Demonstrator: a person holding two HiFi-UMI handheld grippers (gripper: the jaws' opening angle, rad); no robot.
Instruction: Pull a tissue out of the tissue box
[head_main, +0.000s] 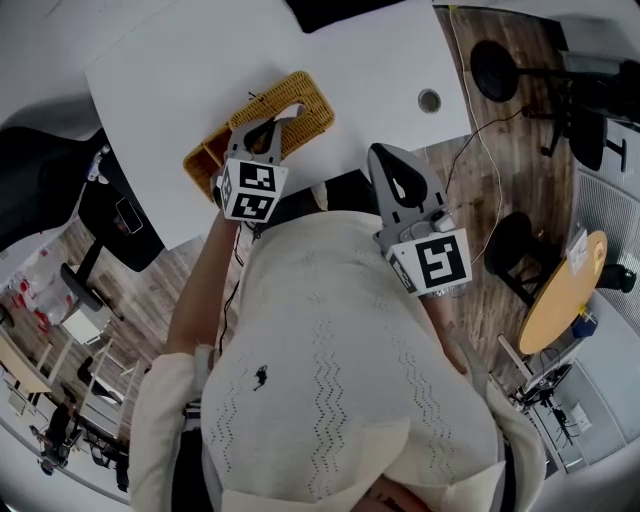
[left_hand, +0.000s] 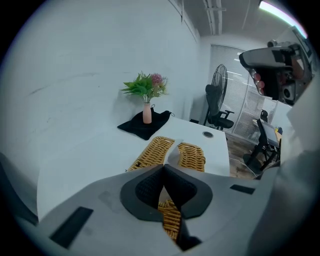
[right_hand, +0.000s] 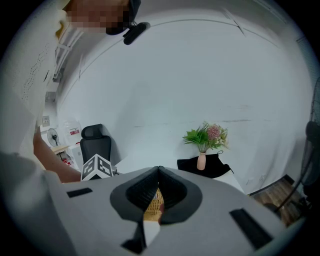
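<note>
Tissue (left_hand: 172, 154) not yet pulled: our left tool (left_hand: 163, 167), clenched empty, hovers over the tissue box (head_main: 300, 100); right tool (right_hand: 159, 170), likewise clenched, at four o'clock.

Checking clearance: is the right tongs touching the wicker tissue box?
Apart. The head view shows bare white table between the right tongs and the tissue box.

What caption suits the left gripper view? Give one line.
Shut left tool facing a wicker tissue box, tissue poking up, flower vase behind.
</note>
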